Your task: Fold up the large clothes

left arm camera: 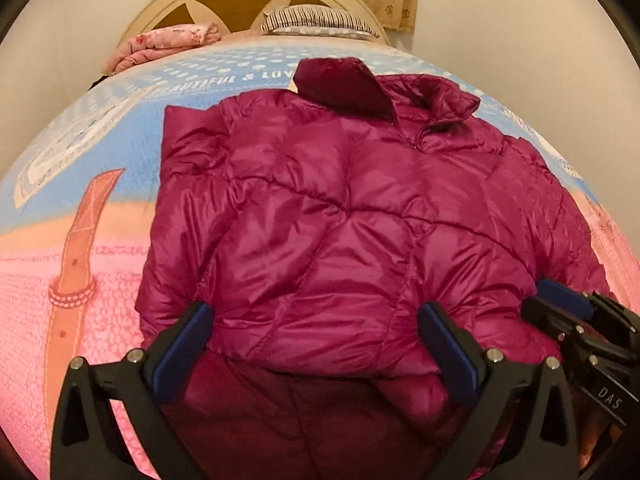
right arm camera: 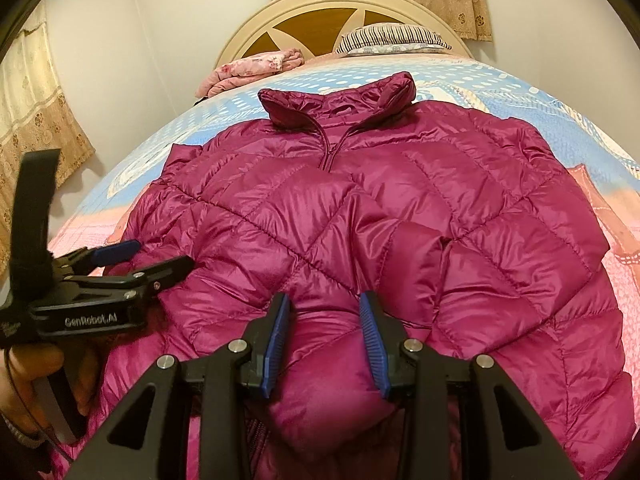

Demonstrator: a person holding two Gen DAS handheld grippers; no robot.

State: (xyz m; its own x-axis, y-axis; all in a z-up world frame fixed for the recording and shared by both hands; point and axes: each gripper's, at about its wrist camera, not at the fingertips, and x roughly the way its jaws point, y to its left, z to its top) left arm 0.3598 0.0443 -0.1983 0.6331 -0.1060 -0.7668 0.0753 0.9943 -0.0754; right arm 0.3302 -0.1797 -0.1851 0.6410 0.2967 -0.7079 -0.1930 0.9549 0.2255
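Observation:
A magenta quilted puffer jacket (left arm camera: pixel 340 208) lies on the bed, collar away from me, sleeves folded in over the front; it also shows in the right wrist view (right arm camera: pixel 380 216). My left gripper (left arm camera: pixel 316 332) is open wide, its jaws either side of the jacket's near folded edge, holding nothing. It appears at the left of the right wrist view (right arm camera: pixel 148 258). My right gripper (right arm camera: pixel 325 320) is partly closed with a puffy fold of the jacket bulging between its blue pads (right arm camera: pixel 370 328). It shows at the right of the left wrist view (left arm camera: pixel 560 300).
The bed has a blue, orange and pink printed sheet (left arm camera: pixel 80 184). A folded pink floral blanket (right arm camera: pixel 256 66) and a striped pillow (right arm camera: pixel 392 38) lie by the cream headboard (right arm camera: pixel 340 4). Curtains (right arm camera: pixel 36 120) hang on the left wall.

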